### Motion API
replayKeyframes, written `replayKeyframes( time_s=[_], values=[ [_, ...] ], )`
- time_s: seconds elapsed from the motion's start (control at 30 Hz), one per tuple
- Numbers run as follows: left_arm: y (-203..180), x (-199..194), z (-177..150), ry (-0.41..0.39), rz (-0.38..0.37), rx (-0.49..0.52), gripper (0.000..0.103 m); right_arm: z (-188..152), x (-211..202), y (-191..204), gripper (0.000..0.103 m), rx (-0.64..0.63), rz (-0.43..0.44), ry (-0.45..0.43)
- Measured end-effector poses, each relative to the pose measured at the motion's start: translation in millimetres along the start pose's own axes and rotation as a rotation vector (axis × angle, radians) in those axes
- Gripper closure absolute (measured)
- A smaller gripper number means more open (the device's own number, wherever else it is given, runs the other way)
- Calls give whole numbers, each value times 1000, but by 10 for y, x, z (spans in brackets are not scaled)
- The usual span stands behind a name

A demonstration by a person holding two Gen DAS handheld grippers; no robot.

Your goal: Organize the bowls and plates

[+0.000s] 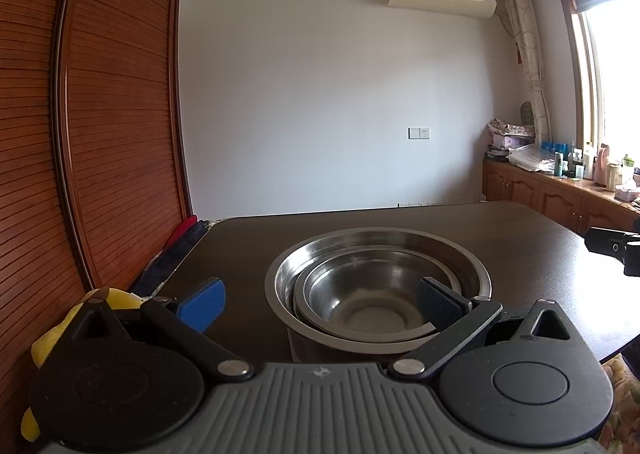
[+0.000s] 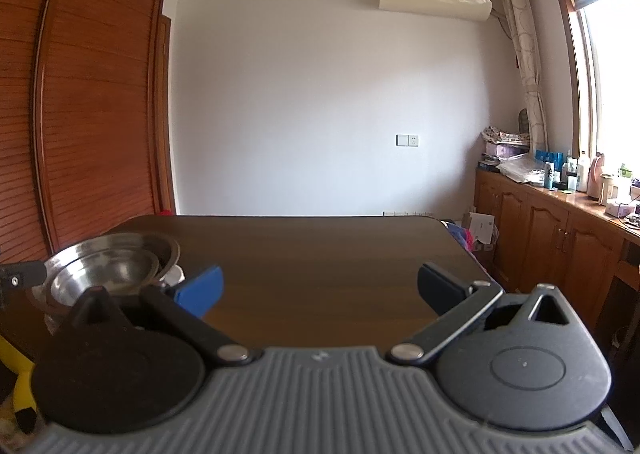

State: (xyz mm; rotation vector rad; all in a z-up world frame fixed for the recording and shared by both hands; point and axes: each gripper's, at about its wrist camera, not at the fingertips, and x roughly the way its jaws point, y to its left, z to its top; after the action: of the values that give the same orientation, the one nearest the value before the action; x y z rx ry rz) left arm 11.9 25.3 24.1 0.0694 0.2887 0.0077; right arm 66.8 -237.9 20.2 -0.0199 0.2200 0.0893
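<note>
Between my left gripper's [image 1: 320, 304] spread, empty jaws, a smaller steel bowl [image 1: 366, 304] nests inside a larger round shiny one [image 1: 378, 254]. My right gripper [image 2: 320, 290] gapes empty over smooth dark wood table [image 2: 320, 254].

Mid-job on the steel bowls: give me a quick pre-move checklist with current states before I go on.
1. Bowls nested: ok, smaller steel bowl sits inside larger steel bowl.
2. Left claw open: ok, one finger inside the bowls, the other outside.
3. Right claw open and empty: ok.
4. Table ahead of right claw bare: ok.
5. Stack level: cannot tell, something pale sits underneath.
6. More dishes left to sort: cannot tell.
</note>
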Motion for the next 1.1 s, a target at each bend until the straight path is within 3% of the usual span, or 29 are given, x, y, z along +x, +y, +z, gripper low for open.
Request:
replayKeyframes(
  time_s=[1.1],
  values=[
    [17,11,38,-9,5,2,0,1,2,-1,0,-1,2,15]
  ],
)
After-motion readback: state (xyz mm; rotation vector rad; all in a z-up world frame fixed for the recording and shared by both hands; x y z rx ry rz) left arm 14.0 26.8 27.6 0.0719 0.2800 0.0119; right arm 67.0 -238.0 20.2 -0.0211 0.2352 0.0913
